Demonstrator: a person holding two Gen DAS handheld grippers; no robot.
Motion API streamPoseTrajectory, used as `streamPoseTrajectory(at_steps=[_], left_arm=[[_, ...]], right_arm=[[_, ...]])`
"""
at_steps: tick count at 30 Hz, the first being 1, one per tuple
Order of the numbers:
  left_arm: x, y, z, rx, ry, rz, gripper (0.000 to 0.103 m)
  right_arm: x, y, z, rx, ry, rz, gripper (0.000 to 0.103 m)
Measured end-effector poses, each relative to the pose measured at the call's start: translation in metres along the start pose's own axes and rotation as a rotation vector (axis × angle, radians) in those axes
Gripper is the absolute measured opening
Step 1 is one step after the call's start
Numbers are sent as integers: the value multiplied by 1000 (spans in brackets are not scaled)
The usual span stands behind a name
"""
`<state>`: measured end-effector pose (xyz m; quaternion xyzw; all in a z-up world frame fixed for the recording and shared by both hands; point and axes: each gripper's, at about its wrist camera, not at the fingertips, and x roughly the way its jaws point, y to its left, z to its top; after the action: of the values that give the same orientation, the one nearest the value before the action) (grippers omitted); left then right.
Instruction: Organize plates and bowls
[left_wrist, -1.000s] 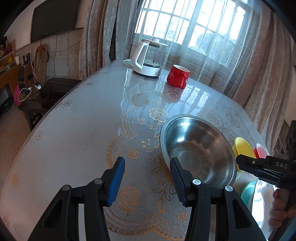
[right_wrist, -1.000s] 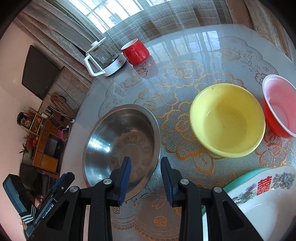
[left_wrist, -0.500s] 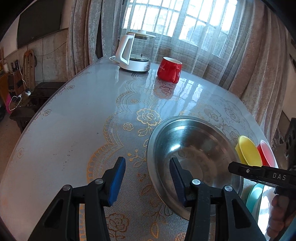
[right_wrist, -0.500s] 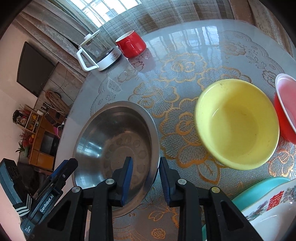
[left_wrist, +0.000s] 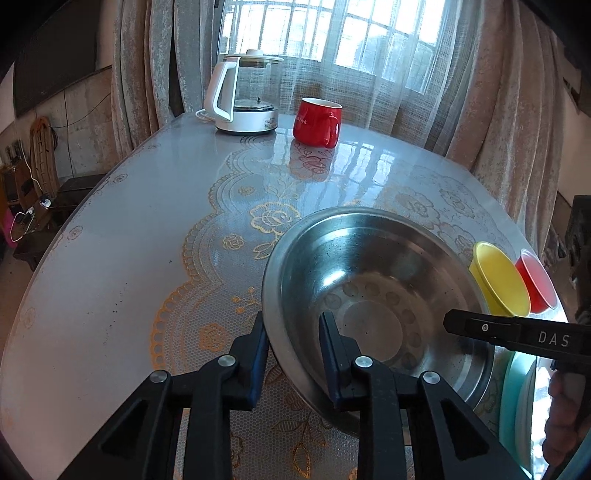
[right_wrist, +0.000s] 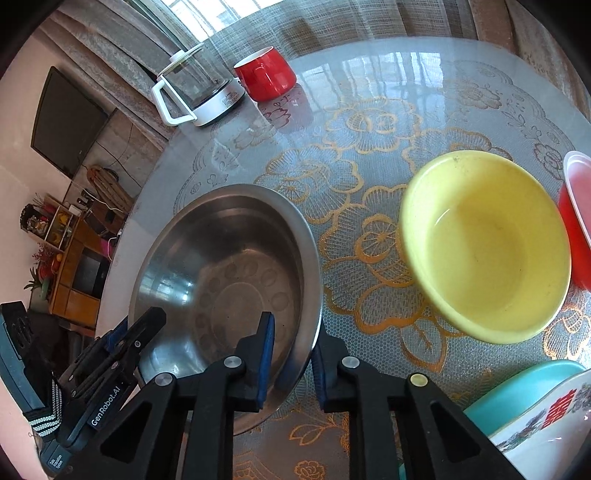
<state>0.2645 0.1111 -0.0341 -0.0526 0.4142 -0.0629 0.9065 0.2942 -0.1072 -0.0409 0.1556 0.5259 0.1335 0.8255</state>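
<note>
A large steel bowl (left_wrist: 369, 266) sits on the lace-patterned table, and both grippers hold it at opposite sides of its rim. My left gripper (left_wrist: 293, 339) is closing, with one finger outside the near rim and one inside, pads against the wall. In the right wrist view the same steel bowl (right_wrist: 221, 251) has its right rim between the closing jaws of my right gripper (right_wrist: 293, 343), which pinch it. A yellow bowl (right_wrist: 484, 247) and a red bowl (right_wrist: 576, 221) stand to the right. A teal plate (right_wrist: 524, 384) lies under a white patterned dish (right_wrist: 546, 424).
A white kettle (left_wrist: 243, 96) and a red mug (left_wrist: 317, 122) stand at the far side by the curtained window. The table's curved edge (left_wrist: 74, 236) falls off to the left, above a low bench. A person's hand (left_wrist: 561, 417) shows at the right border.
Both grippers came forward and down onto the steel bowl. Their jaws narrowed from wide apart to straddling and clamping the rim.
</note>
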Motion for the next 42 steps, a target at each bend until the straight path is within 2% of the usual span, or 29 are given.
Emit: streamPoseTrajectory(at_steps=[20,29,34,42], left_arm=[[-33,3,-34,-17,-28,4,27],[-69,9,-61,-32,-57,-11,28],[-89,14,-81,-45,-64,-16,28],[-104,19,-112,-70,-36,-8,28]], right_arm=[[8,14,-12,-65,51,8,19],[1,33,-40,-177,71,-7,19],[-6,39,-60,-207,90,26,19],[-18,49,-93,-278,105,53,19]])
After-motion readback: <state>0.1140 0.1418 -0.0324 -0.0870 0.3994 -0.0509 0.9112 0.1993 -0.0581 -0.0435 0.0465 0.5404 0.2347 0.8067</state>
